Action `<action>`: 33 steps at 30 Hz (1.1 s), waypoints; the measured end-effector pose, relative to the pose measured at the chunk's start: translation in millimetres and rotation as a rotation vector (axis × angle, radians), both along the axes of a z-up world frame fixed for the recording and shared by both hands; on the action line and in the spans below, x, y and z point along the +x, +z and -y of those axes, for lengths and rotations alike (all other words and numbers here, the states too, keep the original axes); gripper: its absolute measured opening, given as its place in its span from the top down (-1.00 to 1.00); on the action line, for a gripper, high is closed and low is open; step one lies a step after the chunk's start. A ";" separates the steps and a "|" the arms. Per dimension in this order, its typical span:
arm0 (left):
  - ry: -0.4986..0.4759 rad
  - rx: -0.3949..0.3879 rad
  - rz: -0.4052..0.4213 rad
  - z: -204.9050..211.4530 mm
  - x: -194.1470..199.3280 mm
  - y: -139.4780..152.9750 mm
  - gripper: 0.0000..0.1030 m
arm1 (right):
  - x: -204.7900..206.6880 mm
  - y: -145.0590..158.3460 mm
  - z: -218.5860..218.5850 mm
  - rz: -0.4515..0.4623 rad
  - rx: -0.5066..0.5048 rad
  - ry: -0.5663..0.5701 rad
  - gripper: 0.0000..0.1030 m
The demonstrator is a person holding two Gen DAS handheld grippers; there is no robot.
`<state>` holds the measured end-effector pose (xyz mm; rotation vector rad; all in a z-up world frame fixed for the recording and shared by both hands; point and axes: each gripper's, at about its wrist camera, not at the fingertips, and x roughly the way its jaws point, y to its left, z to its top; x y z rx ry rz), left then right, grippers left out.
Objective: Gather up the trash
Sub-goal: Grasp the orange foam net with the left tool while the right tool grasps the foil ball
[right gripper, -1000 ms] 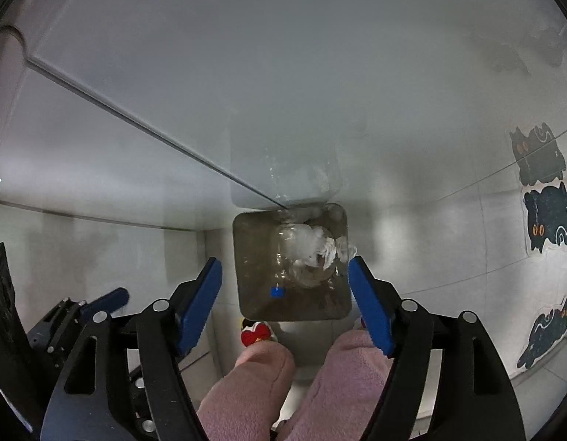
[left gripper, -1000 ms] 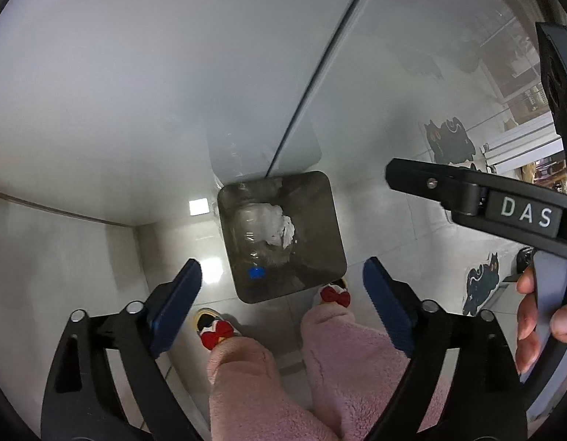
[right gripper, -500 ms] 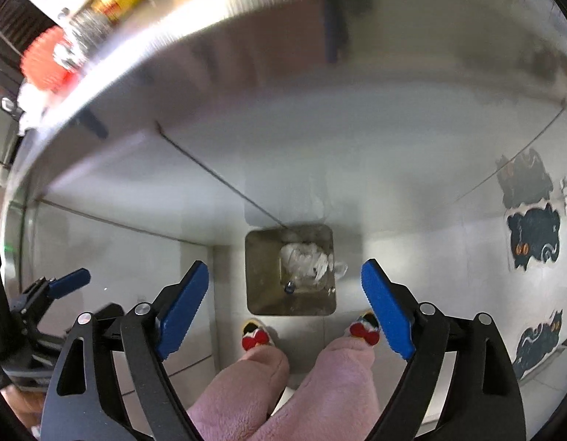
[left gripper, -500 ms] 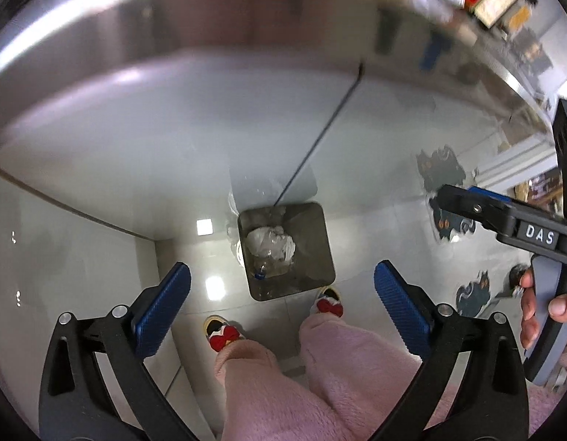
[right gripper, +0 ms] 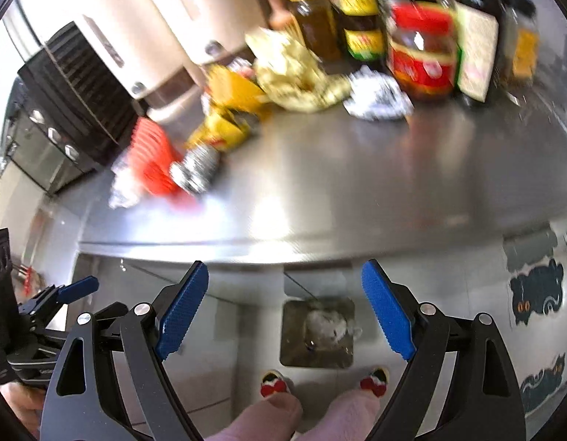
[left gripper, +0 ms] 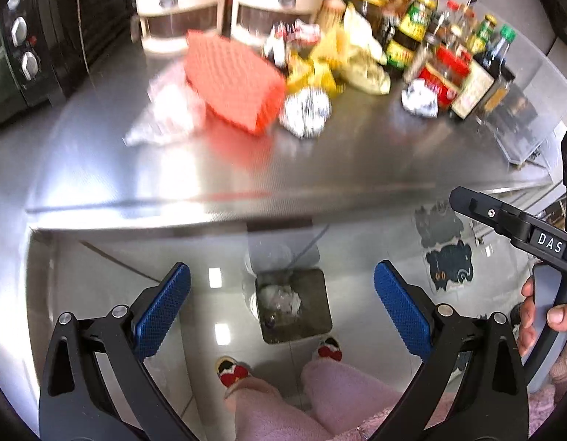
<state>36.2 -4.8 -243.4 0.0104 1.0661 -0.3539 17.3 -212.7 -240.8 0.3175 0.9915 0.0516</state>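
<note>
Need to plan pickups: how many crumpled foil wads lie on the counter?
2. One foil wad sits at the near corner of the orange box; the other lies in front of the red-labelled jar. More may hide behind the yellow wrappers.

Steel counter (left gripper: 320,161): front strip bare, open to a hand along the edge. Behind it an orange box (left gripper: 232,81), foil balls (left gripper: 307,112), yellow wrappers (left gripper: 320,70) and a bottle row (left gripper: 448,47) crowd the back. Floor bin (left gripper: 292,305) open-topped below.
</note>
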 end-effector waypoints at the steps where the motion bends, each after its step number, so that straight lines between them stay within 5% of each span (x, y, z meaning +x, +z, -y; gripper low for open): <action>1: 0.000 0.002 0.017 -1.2 2.5 8.2 -0.84 | 4.5 6.9 -2.0 0.011 -0.003 0.011 -0.68; 15: 0.055 0.023 0.118 -31.1 61.2 44.9 -0.79 | 75.4 17.7 -33.9 0.031 0.010 0.090 -0.58; 22: 0.052 -0.006 0.107 -28.0 111.7 52.3 0.04 | 107.7 -1.0 -56.1 0.004 0.037 0.165 0.00; 33: 0.042 0.017 0.009 -4.4 170.5 24.7 -0.08 | 135.5 -23.2 -72.2 -0.045 0.040 0.207 0.11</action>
